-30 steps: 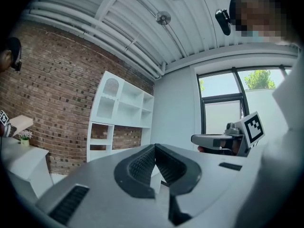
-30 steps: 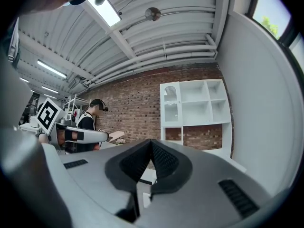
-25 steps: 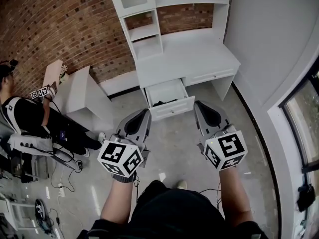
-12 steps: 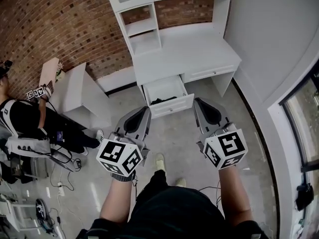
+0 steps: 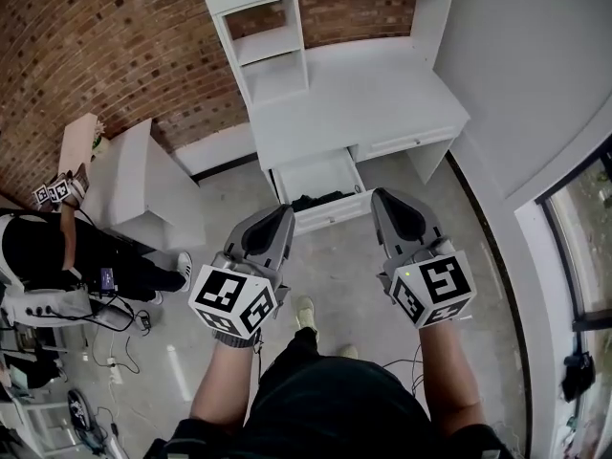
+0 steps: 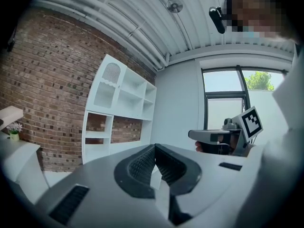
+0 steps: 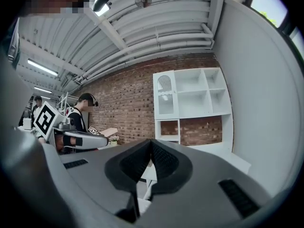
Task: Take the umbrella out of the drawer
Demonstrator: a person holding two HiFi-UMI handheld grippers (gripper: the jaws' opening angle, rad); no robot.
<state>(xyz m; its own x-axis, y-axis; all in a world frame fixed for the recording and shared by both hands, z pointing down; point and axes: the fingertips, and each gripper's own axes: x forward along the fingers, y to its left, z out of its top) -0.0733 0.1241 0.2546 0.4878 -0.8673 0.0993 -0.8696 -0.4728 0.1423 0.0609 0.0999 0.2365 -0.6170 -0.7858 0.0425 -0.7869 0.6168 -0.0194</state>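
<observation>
Left gripper (image 5: 281,216) and right gripper (image 5: 384,201) are held out side by side ahead of the torso, well apart. Both point forward and roughly level, with the tips angled slightly toward each other. Each gripper's own view shows its two jaws pressed together at the tips with nothing between them. Bare left forearm (image 5: 223,390) and right forearm (image 5: 448,376) run straight back from the left cube (image 5: 232,300) and right cube (image 5: 434,291), wrists unbent, the left gripper a little lower in the head view.
</observation>
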